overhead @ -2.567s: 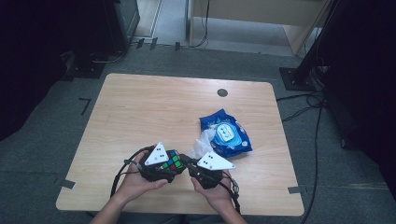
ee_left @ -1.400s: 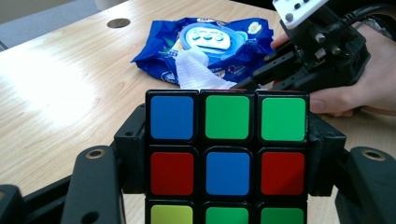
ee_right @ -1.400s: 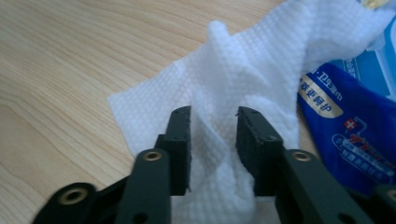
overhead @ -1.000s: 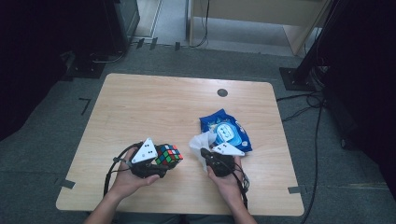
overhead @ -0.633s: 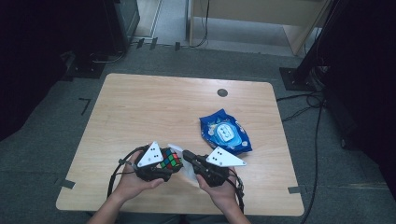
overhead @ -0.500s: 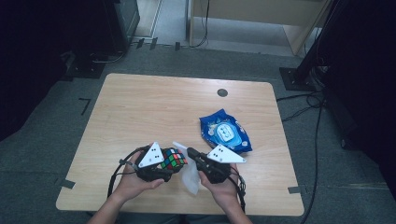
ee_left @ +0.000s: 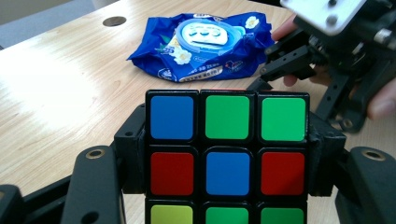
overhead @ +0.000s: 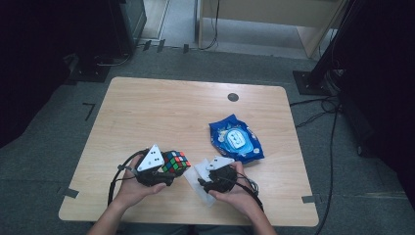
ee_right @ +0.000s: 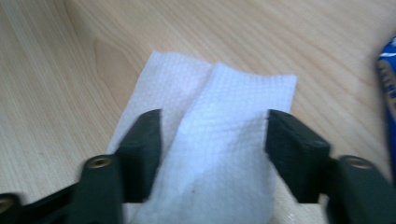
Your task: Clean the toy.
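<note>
Cube clamped in left gripper near table front edge. Wipe now lies flat on the table just right of it, between the right gripper's jaws, which have just been opening: pads clear of it, so released. Wipe pack behind. Looks like wiping is done, or a regrip is coming.

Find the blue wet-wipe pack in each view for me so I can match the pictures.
High view: blue wet-wipe pack right of centre on the table, beyond the right gripper.
Left gripper view: top centre, behind the Rubik's cube.
Right gripper view: blue sliver at the right edge.
Shared landmark: the white wipe lying flat beside the pack.
</note>
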